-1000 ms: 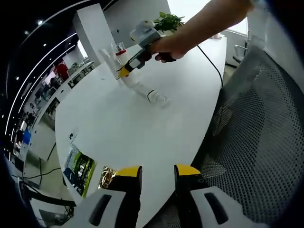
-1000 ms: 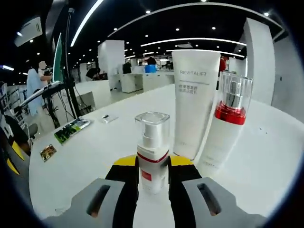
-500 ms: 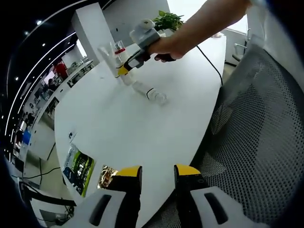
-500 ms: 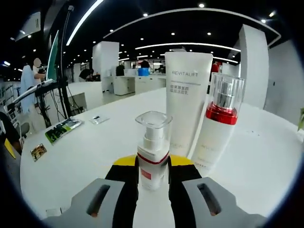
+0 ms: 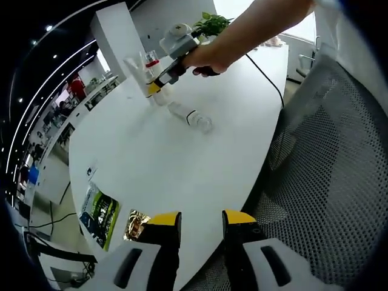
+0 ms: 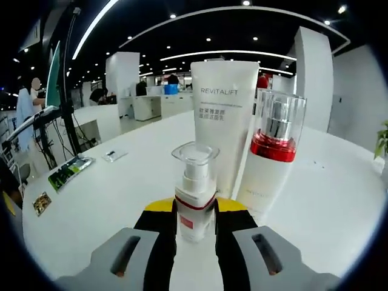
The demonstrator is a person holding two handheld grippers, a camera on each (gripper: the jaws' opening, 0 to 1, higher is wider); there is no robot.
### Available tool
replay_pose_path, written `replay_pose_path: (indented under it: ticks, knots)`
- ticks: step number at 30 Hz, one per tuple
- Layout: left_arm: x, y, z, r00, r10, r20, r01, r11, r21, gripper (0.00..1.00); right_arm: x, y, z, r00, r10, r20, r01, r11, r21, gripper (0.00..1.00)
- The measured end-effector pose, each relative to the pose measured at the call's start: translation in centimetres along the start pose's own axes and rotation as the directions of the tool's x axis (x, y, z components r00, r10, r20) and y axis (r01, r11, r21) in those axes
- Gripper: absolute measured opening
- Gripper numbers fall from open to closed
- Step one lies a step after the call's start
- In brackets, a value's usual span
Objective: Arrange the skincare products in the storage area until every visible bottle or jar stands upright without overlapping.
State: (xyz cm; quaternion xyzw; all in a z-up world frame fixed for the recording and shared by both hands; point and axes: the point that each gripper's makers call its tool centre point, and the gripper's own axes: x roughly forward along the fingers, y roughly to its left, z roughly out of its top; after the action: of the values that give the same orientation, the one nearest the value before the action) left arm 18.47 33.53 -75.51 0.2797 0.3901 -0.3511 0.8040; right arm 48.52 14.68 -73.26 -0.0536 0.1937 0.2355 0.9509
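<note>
My right gripper (image 6: 195, 225) is shut on a small pump bottle (image 6: 195, 200) with a clear cap and a red band, held upright just over the white table (image 6: 115, 200). Right behind it stand a tall white tube (image 6: 223, 124) marked REVITALIFT and a white bottle (image 6: 271, 160) with a red collar and clear cap. In the left gripper view the right gripper (image 5: 159, 84) is far across the table (image 5: 157, 163), in a person's hand, beside the tube (image 5: 136, 71). A clear bottle (image 5: 191, 116) lies on its side on the table. My left gripper (image 5: 200, 225) hangs at the table's near edge with nothing between its jaws.
A mesh office chair (image 5: 327, 170) stands to the right of the table. A green packet (image 5: 100, 213) and a gold sachet (image 5: 136, 225) lie near the table's near end. A black cable (image 5: 267, 76) runs across the far part. A potted plant (image 5: 211, 24) stands at the back.
My right gripper has carried the pump bottle closer to the tube and the red-collared bottle. The left gripper has stayed where it was.
</note>
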Motion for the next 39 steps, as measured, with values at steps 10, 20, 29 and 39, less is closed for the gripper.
replay_pose_path:
  ticks: [10,20,29,39]
  knots:
    - [0.0,-0.1,0.0,1.0,-0.001,-0.002,0.001,1.0,0.001,0.28,0.3,0.0,0.0,1.0,-0.004,-0.006,0.004,1.0,0.009,0.22]
    - [0.0,0.0,0.0,1.0,0.002,0.0,-0.002,1.0,0.006,0.28,0.4,0.2,0.1,1.0,0.024,-0.019,-0.023,0.999,0.036,0.22]
    - [-0.1,0.1,0.1,1.0,0.009,0.007,-0.01,1.0,0.011,0.28,-0.1,0.5,-0.5,0.998,0.027,-0.053,-0.023,0.997,0.067,0.28]
    - [-0.2,0.1,0.2,1.0,0.011,0.012,-0.011,1.0,0.025,0.28,-1.1,0.3,-0.7,0.997,0.013,-0.069,-0.01,0.999,0.053,0.23]
